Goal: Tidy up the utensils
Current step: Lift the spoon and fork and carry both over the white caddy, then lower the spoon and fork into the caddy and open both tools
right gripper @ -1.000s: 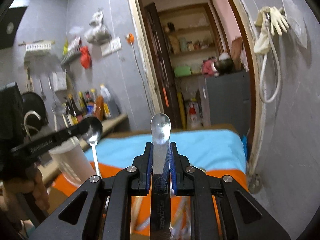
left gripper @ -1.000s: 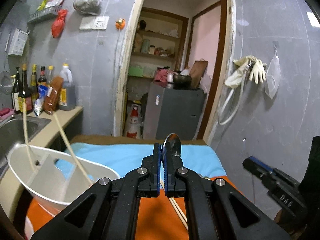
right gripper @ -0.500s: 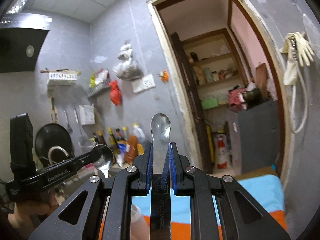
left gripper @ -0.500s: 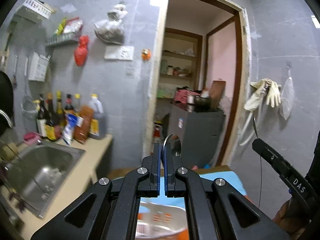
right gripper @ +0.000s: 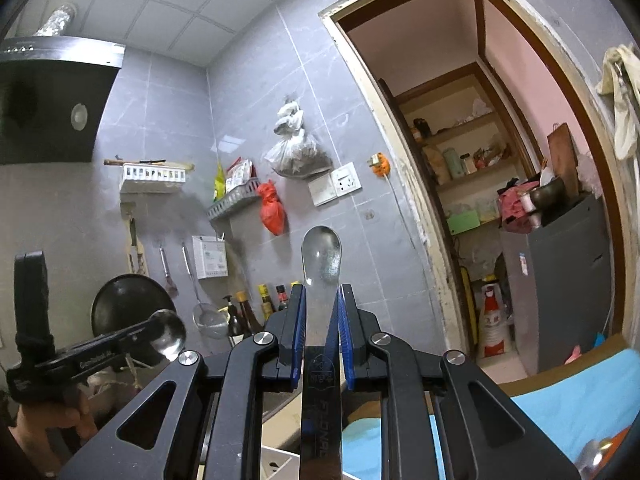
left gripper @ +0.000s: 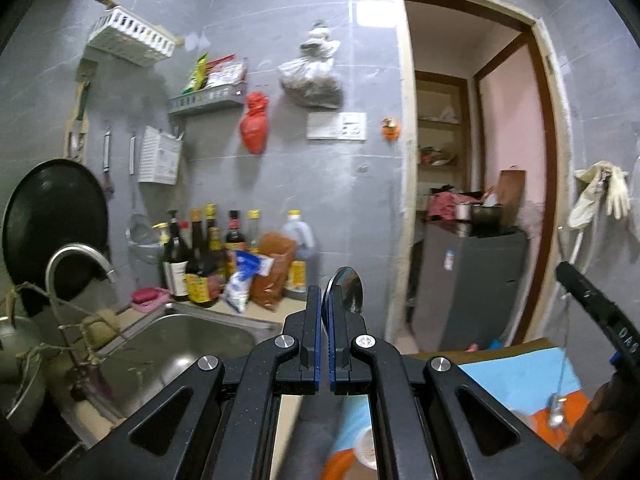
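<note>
The left gripper (left gripper: 325,300) had its jaws pressed together on a spoon (left gripper: 345,289) seen edge-on, its bowl sticking up past the fingertips. The right gripper (right gripper: 320,304) pinched a second spoon's flat handle (right gripper: 321,364), the bowl (right gripper: 321,252) standing upright above the pads.

Ahead and to the left lay a steel sink (left gripper: 176,344) with a curved faucet (left gripper: 76,260) over its far-left side and string tied around the tap's base. A cluster of sauce bottles (left gripper: 208,256) and packets crowded the counter behind the sink, against the grey tiled wall. A black pan (left gripper: 54,216) hung at far left, with a white rack (left gripper: 132,42) and a red bag (left gripper: 254,124) higher on the wall.

To the right an open doorway (left gripper: 472,160) led to a grey cabinet (left gripper: 476,284) and shelves. Near and low on the right, a table with blue cloth (left gripper: 516,380) ended in a brown edge just short of the doorway; between it and the counter's near edge ran a narrow gap.
</note>
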A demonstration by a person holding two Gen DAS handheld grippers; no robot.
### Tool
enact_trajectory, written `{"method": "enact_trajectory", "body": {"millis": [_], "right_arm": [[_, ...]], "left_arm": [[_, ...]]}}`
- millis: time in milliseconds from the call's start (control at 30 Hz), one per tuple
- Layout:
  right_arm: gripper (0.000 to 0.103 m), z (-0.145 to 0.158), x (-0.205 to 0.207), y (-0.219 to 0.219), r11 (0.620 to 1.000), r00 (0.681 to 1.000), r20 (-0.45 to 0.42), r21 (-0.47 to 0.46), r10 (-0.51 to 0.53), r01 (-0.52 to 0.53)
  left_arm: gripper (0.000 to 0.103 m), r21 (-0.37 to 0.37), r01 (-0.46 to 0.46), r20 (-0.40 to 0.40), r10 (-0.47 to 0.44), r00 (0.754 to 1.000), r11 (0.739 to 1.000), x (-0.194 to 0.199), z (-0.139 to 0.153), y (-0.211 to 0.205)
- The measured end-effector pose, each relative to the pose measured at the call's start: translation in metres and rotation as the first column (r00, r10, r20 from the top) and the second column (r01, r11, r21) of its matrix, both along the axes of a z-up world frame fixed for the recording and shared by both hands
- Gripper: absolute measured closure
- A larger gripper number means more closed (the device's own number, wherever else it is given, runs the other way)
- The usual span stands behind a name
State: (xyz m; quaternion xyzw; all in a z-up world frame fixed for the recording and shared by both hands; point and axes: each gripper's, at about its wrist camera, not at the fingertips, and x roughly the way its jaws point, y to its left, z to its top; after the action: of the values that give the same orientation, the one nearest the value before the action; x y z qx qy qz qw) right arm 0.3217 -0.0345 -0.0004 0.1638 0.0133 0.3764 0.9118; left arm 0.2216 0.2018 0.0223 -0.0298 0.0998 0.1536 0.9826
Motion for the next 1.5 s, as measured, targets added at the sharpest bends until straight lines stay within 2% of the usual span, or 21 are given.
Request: {"method": "enact_trajectory", "body": {"millis": [167,333,467,567,667,733,1000,1200,1300,1367,1433,1500], "right_arm": [[0.090,-0.021,0.002,0.007,1.000,1.000,-0.013,-0.009,-0.027,0.027],[0.089,-0.039,0.000,0.015,0.996,0.998,-0.005,-0.063,-0.057,0.057],[0.089,-0.054,-0.001,0.019,0.992,0.997,-0.006,-0.101,-0.071,0.070],[0.089,-0.061,-0.001,0.021,0.990,0.997,-0.012,-0.123,-0.077,0.075],[0.089,-0.066,0.000,0.023,0.987,0.997,-0.023,-0.145,-0.074,0.070],[0.089,-0.070,0.000,0.024,0.985,0.997,-0.033,-0.158,-0.072,0.065],[0.089,-0.074,0.000,0.023,0.981,0.996,-0.066,-0.191,-0.055,0.041],[0.088,-0.074,0.002,0.021,0.980,0.994,-0.104,-0.198,-0.043,0.021],[0.083,-0.073,0.001,0.017,0.980,0.992,-0.119,-0.196,-0.039,0.015],[0.077,-0.071,0.000,0.014,0.981,0.992,-0.124,-0.193,-0.035,0.011],[0.076,-0.068,-0.001,0.012,0.981,0.991,-0.129,-0.193,-0.033,0.008],[0.071,-0.061,-0.003,0.007,0.981,0.991,-0.128,-0.192,-0.033,0.008]], "left_arm": [[0.102,0.035,-0.039,-0.005,0.039,0.999,0.999,0.011,-0.030,0.005],[0.102,0.067,-0.044,-0.009,0.045,0.999,0.997,0.017,-0.056,-0.001],[0.102,0.120,-0.056,-0.001,0.057,0.998,0.991,0.020,-0.072,-0.012],[0.102,0.167,-0.052,0.011,0.051,0.999,0.985,0.019,-0.080,-0.022],[0.102,0.211,-0.029,-0.010,0.032,0.999,0.977,0.024,-0.088,-0.032],[0.102,0.214,-0.009,-0.024,0.015,1.000,0.977,0.026,-0.091,-0.035],[0.100,0.082,0.083,-0.088,-0.075,0.993,0.993,0.028,-0.093,-0.028],[0.097,-0.071,0.167,-0.090,-0.173,0.981,0.983,0.021,-0.088,-0.019],[0.092,-0.146,0.204,-0.079,-0.216,0.973,0.968,0.018,-0.083,-0.014],[0.077,-0.172,0.219,-0.057,-0.232,0.971,0.960,0.015,-0.076,-0.014],[0.072,-0.194,0.231,-0.032,-0.241,0.970,0.954,0.011,-0.069,-0.015],[0.072,-0.207,0.236,-0.022,-0.245,0.969,0.950,0.011,-0.062,-0.018]]}}
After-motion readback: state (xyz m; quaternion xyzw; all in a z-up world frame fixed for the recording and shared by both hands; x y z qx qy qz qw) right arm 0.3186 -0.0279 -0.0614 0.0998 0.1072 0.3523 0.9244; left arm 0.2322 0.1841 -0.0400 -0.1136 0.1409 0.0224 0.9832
